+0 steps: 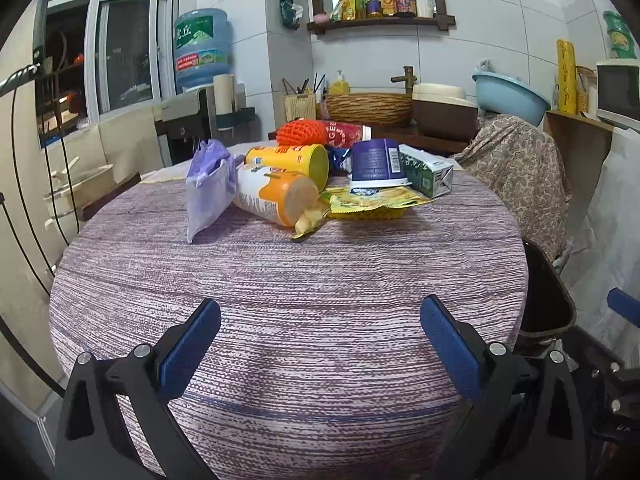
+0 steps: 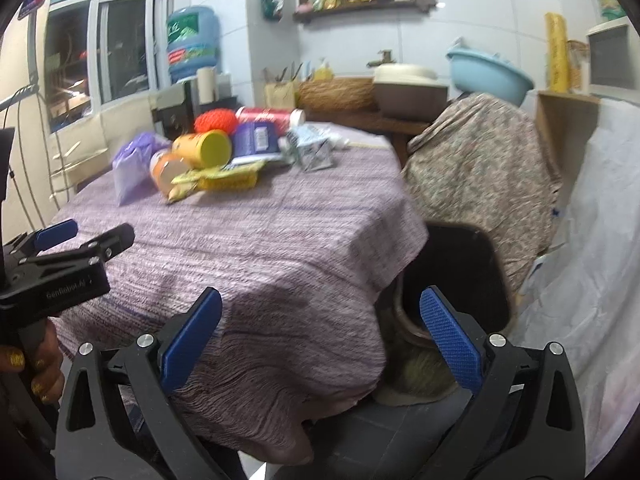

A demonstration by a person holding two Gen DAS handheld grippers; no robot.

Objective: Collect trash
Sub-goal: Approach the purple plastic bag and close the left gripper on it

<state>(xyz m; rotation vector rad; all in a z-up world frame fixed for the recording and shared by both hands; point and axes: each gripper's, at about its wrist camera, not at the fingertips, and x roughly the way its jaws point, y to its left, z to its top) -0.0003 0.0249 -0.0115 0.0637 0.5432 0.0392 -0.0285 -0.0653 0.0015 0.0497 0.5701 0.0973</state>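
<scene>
On the far side of the round table (image 1: 280,300), w/ its purple striped cloth, sits the whole trash pile, untouched as far as I can see. Left to right: a purple bag (image 1: 208,188), an orange can (image 1: 276,196) on its side w/ a yellow can (image 1: 292,160) behind it, a yellow wrapper (image 1: 376,200) lying flat, a dark blue cup (image 1: 378,164) upside down on the wrapper, and a green-and-white carton (image 1: 426,170). Behind those, a red bottle (image 1: 344,134) w/ orange foam netting (image 1: 302,132) beside it.

My left gripper (image 1: 320,344) hangs over the near edge of the table, fingers spread wide, nothing between them. My right gripper (image 2: 320,344) is likewise spread and empty, low at the table's right edge, pointing toward the dark bin (image 2: 456,276) that stands on the floor just beside the table. Bin inside looks black; can't tell if anything's in it.

My read: job's at the very start, approx nothing collected. Every item is left to grab and drop in the bin. Pile is well apart from both grippers, so a reach across comes first.
</scene>
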